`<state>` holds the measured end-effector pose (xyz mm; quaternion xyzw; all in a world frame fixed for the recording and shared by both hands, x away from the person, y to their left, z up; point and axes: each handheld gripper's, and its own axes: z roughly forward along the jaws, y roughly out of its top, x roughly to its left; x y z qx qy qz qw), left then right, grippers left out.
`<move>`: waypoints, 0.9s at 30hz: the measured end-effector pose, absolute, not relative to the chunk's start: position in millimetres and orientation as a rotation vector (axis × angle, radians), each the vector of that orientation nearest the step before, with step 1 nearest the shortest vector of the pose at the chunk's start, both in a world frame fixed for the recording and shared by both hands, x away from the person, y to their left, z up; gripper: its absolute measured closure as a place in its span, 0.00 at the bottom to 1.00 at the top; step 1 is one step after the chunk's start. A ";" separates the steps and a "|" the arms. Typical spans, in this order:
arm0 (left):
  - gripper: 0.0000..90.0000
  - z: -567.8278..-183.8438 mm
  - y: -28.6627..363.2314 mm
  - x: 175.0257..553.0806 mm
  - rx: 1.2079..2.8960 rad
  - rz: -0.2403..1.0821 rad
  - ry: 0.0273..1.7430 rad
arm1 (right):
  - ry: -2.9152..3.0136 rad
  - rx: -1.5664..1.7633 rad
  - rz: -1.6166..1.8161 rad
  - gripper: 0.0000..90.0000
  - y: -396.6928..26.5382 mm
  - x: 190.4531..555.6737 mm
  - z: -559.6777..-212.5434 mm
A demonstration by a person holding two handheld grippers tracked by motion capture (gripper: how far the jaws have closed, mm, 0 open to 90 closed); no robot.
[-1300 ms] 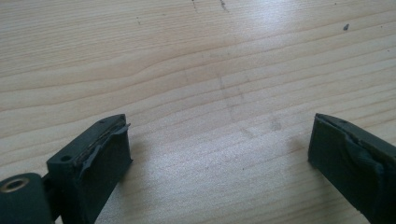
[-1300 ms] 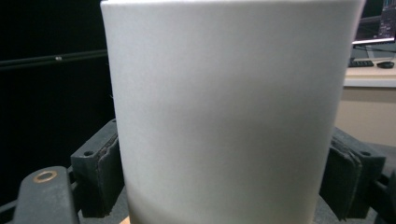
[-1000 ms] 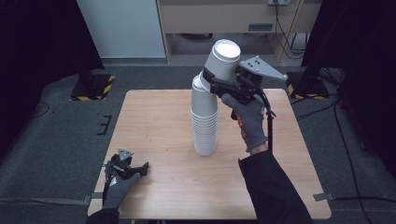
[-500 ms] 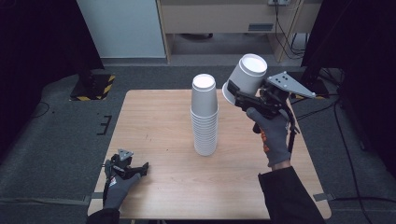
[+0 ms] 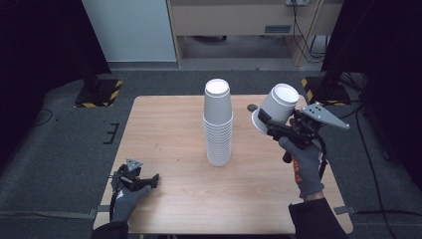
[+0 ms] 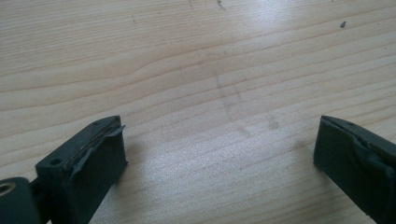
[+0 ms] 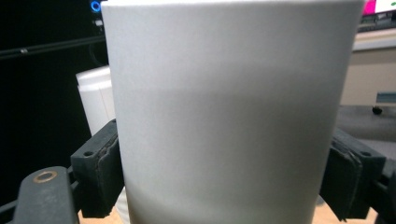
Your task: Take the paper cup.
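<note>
A single white paper cup is being held in the air above the table's right half, clamped across its side wall by the right gripper. The cup is being carried upside down and tilted: closed base up and away from the person, open rim down and toward the stack's side, long axis slanting. It is being kept well clear of the tabletop and apart from the stack of white cups, which is standing upright near the table's middle, mouths down. Bare wood is being left open all around the stack, with wide room to its left and front; the right table edge is lying just beyond the gloved right hand.

In the right gripper view the cup is being seen close up, pressed between both black pads, with the stack partly hidden behind it at left. The contact itself is being shown there far more plainly than from above.

The left gripper is being rested low at the table's front left corner, in the gloved left hand. In the left gripper view its jaws are being held wide apart over bare wood grain, nothing between them; the high view is too small to confirm that spread.
</note>
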<state>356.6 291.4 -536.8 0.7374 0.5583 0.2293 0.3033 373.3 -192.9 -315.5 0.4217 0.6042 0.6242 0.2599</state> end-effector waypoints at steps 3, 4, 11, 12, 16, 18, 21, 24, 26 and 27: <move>0.03 -536.6 291.8 356.2 1.950 0.611 1.482 | 1.644 1.162 1.683 0.18 -199.6 371.4 -327.3; 0.04 -536.6 291.8 356.2 1.950 0.611 1.482 | 1.644 1.162 1.683 0.18 -199.6 371.4 -327.3; 0.11 -535.7 295.2 353.4 1.922 0.633 1.493 | 1.650 1.212 1.679 0.18 -213.2 365.8 -349.8; 0.16 -535.7 296.1 352.9 1.915 0.637 1.492 | 1.652 1.226 1.676 0.18 -216.9 364.6 -355.2; 0.22 -534.4 298.8 351.4 1.907 0.647 1.496 | 1.652 1.246 1.677 0.18 -221.1 363.4 -362.3; 0.27 -534.0 299.4 350.9 1.907 0.651 1.492 | 1.654 1.266 1.676 0.18 -225.4 361.7 -370.9; 0.31 -533.0 299.2 350.4 1.919 0.657 1.480 | 1.655 1.283 1.681 0.18 -228.4 360.4 -376.9; 0.33 -532.2 296.5 350.2 1.923 0.650 1.436 | 1.646 1.316 1.689 0.18 -233.2 358.3 -387.3; 0.34 -530.4 294.5 350.3 1.921 0.653 1.402 | 1.641 1.335 1.694 0.18 -235.1 357.0 -392.9; 0.35 -530.4 294.5 350.3 1.921 0.653 1.402 | 1.641 1.335 1.694 0.18 -235.1 357.0 -392.9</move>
